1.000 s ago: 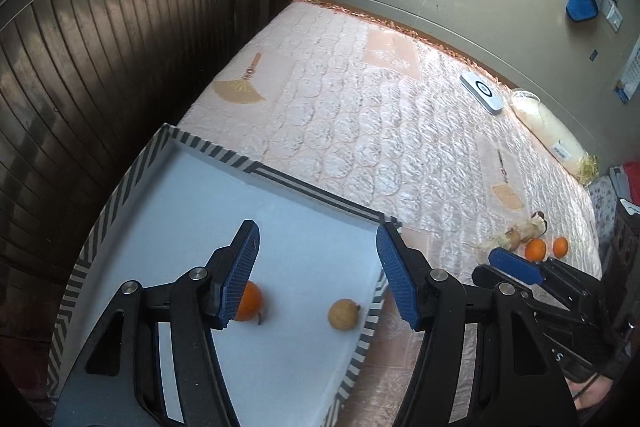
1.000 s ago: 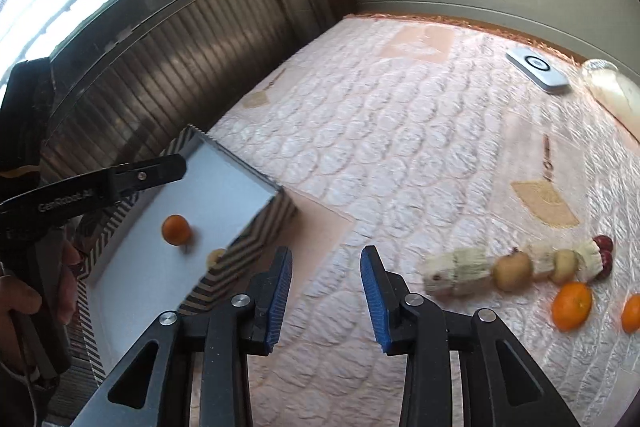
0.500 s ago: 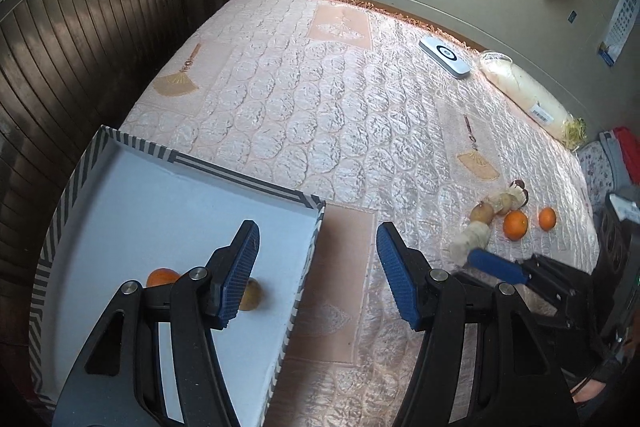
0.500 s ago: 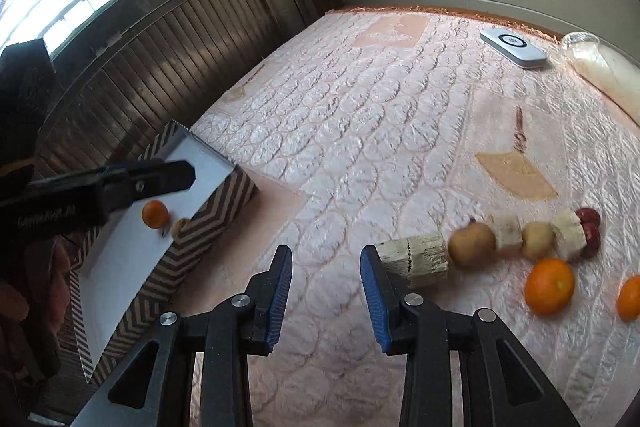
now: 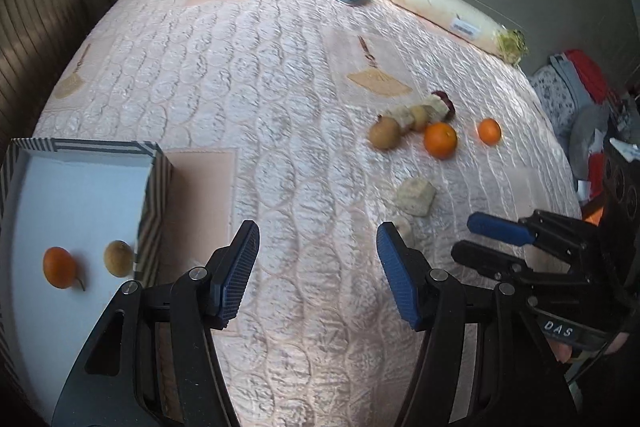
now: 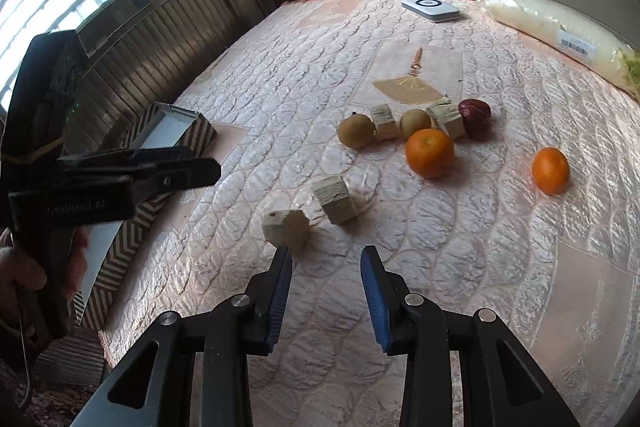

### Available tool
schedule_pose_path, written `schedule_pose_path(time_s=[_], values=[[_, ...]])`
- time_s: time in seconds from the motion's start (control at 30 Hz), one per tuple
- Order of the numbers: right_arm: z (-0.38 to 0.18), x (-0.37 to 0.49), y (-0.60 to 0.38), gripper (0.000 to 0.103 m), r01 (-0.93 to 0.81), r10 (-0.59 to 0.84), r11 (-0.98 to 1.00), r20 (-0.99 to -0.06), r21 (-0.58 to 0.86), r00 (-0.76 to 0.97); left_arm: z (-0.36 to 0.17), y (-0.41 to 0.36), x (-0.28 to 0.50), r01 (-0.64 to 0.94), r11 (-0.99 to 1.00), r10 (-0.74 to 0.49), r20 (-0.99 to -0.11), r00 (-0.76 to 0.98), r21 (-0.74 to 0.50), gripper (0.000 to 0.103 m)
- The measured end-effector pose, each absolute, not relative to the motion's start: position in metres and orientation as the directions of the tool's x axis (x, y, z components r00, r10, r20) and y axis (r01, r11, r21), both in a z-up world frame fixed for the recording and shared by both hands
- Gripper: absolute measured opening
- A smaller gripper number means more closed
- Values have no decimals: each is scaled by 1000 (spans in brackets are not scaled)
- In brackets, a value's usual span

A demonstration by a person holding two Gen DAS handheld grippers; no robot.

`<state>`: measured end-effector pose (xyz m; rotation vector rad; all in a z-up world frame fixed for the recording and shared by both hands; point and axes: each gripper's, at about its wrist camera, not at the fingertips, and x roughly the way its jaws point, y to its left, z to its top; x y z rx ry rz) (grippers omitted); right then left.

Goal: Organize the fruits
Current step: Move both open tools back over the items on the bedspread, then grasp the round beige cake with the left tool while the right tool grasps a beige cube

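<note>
Left gripper: we held the left gripper with its jaws wide apart and nothing between them, above the quilted bed cover, just right of the box.
Right gripper: our right gripper was also open and held nothing; its left fingertip sat just in front of a pale cut chunk.
Box: we saw the striped box at the left edge of the bed, with an orange and a brown round fruit lying side by side on its white floor.
Loose fruit: farther out on the cover we saw a row of a brown fruit, a pale piece, another brown fruit, a second pale piece and a dark red fruit.
Oranges on the cover: we saw a large orange just in front of that row and a smaller one apart to its right.
Second chunk: we saw another cut chunk between the row and our right gripper.
Far edge: a white flat device and a long bagged vegetable lay by the wall.
</note>
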<state>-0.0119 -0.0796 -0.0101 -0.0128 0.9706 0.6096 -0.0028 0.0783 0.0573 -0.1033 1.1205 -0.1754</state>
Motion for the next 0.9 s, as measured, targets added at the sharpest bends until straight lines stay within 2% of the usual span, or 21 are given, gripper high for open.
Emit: schedule_pose_path(time_s=[0.3,0.57,0.73,0.9], values=[[-8,-8,-93,34,-472,475,841,-776,263,414,49,46,-13,143,974,-217,-893,394,-174,61],[-13,0,-57,34,-469,360,874,-816,125,453,50,80,-29,65,990,-143,-913,383,-127,62],[-9,-5,-35,34,-527,418,835,-807,160,417,52,96,-33,11,990,-133,-910,394,-139,61],[-2,-8,-46,34,-515,419,842,-799,163,432,53,82,-30,45,986,-167,-901,400,-163,61]])
